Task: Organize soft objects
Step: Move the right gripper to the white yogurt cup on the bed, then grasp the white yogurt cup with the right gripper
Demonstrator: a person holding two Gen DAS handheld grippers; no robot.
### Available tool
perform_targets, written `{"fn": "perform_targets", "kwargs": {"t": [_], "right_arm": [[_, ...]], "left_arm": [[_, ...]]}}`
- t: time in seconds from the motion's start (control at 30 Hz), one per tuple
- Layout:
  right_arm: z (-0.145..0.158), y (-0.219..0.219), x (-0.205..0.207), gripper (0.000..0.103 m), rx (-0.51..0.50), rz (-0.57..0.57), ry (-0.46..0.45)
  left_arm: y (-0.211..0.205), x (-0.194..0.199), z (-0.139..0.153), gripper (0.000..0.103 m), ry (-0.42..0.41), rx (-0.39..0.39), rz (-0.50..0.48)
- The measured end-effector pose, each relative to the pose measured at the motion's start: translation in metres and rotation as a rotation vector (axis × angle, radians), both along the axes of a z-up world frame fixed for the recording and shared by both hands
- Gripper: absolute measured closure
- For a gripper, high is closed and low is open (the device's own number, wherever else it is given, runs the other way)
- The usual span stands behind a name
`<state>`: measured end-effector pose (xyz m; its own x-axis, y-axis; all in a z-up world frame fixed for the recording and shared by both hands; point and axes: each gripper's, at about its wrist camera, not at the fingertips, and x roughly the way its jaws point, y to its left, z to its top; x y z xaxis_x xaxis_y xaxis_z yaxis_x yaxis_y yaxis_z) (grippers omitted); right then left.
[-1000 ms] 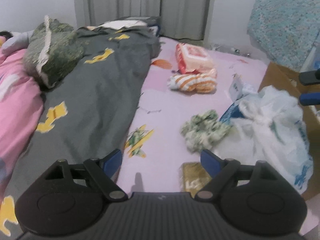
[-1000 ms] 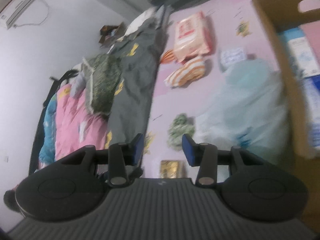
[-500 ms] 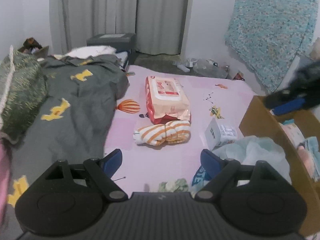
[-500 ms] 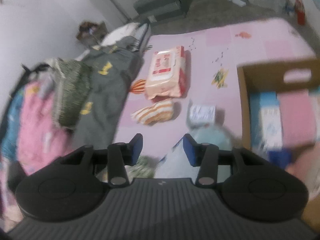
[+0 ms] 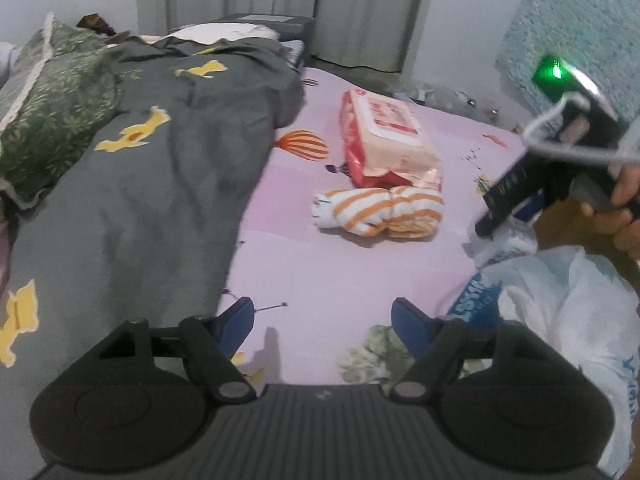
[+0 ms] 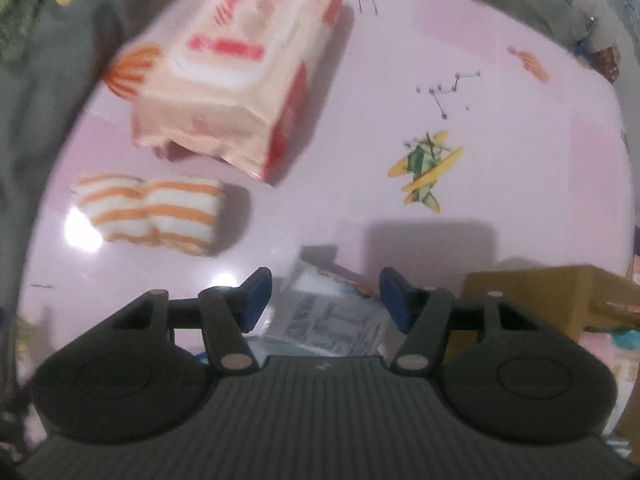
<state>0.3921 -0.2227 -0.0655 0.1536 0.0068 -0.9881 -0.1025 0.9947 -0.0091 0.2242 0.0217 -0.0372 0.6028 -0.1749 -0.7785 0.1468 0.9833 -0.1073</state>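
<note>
Soft objects lie scattered over the pink play mat (image 5: 352,264): a rolled orange-striped towel (image 5: 378,210) at the centre of the left wrist view, a soft pack of wipes (image 5: 386,136) touching it just above, a green-and-white cloth bundle (image 5: 372,354) low in the frame by the near blue pad, and a small white tissue pack (image 6: 332,312) at lower centre of the right wrist view. That small pack sits between the blue pads of the right tongs (image 6: 324,300), which point straight down at it; their jaws are opening and do not press on it, so this looks like the approach to a pick, with the cardboard box (image 6: 532,292) at the lower right the likely place for sorted items. In the left wrist view the right tongs show as a dark body at the right edge, a hand (image 5: 618,208) wrapped round the handle, poised over the crumpled white plastic bag (image 5: 568,300). The left tongs (image 5: 322,322) hang over bare mat with nothing between the pads; they stand fairly wide and their jaws are closing a little, perhaps waiting their turn near the cloth bundle. A grey blanket (image 5: 152,168) and a green leaf-print pillow (image 5: 52,100) fill the left of that view. Compared with a second ago, the right wrist view has swung from a slanted look across the whole room to a plunge over the tissue pack, and its pads stand wider apart. The left view has shifted too: the cloth bundle, then mid-frame, now sits at the bottom edge, and the towel has come to the centre.
</note>
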Motion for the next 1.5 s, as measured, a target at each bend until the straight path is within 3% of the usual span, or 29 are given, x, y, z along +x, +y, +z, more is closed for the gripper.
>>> {"fn": "perform_targets", "kwargs": {"t": [0.13,0.17,0.2,0.27,0.47,0.57,0.8,1.0,1.13,1.2,1.27,1.33,1.4,1.5], "right_arm": [[-0.013,-0.002,0.002,0.046,-0.008,-0.006,0.026],[-0.014,-0.001,0.0,0.049,-0.005,-0.004,0.02],[-0.013,0.0,-0.001,0.062,0.001,-0.005,0.013],[-0.005,0.001,-0.004,0.071,0.012,-0.01,-0.009],[0.013,-0.008,-0.016,0.086,0.104,-0.078,-0.083],[0.023,-0.022,-0.025,0.101,0.192,-0.135,-0.128],[0.031,-0.039,-0.044,0.103,0.35,-0.23,-0.157],[0.053,-0.038,-0.053,0.103,0.487,-0.238,-0.211],[0.075,-0.022,-0.053,0.103,0.523,-0.195,-0.254],[0.082,-0.011,-0.054,0.103,0.463,-0.159,-0.297],[0.081,-0.006,-0.051,0.101,0.452,-0.136,-0.287],[0.076,-0.004,-0.046,0.09,0.379,-0.134,-0.28],[0.066,-0.004,-0.04,0.054,0.294,-0.132,-0.259],[0.048,-0.008,-0.029,0.038,0.233,-0.151,-0.212]], "left_arm": [[0.01,-0.006,0.005,0.027,-0.014,-0.005,0.013],[0.012,-0.007,0.006,0.027,-0.016,-0.005,0.016],[0.014,-0.01,0.006,0.027,-0.018,-0.006,0.02],[0.019,-0.016,0.008,0.027,-0.023,-0.01,0.027],[0.034,-0.037,0.014,0.027,-0.032,-0.023,0.049],[0.039,-0.047,0.018,0.027,-0.042,-0.022,0.053],[0.04,-0.061,0.025,0.027,-0.057,-0.018,0.044],[0.038,-0.069,0.031,0.027,-0.086,-0.007,0.034],[0.037,-0.071,0.031,0.027,-0.083,0.0,0.034],[0.036,-0.071,0.03,0.027,-0.081,0.007,0.028],[0.035,-0.071,0.029,0.027,-0.081,0.012,0.025],[0.035,-0.071,0.027,0.027,-0.078,0.012,0.023],[0.035,-0.069,0.025,0.027,-0.072,0.011,0.023],[0.037,-0.066,0.021,0.027,-0.059,0.01,0.026]]}}
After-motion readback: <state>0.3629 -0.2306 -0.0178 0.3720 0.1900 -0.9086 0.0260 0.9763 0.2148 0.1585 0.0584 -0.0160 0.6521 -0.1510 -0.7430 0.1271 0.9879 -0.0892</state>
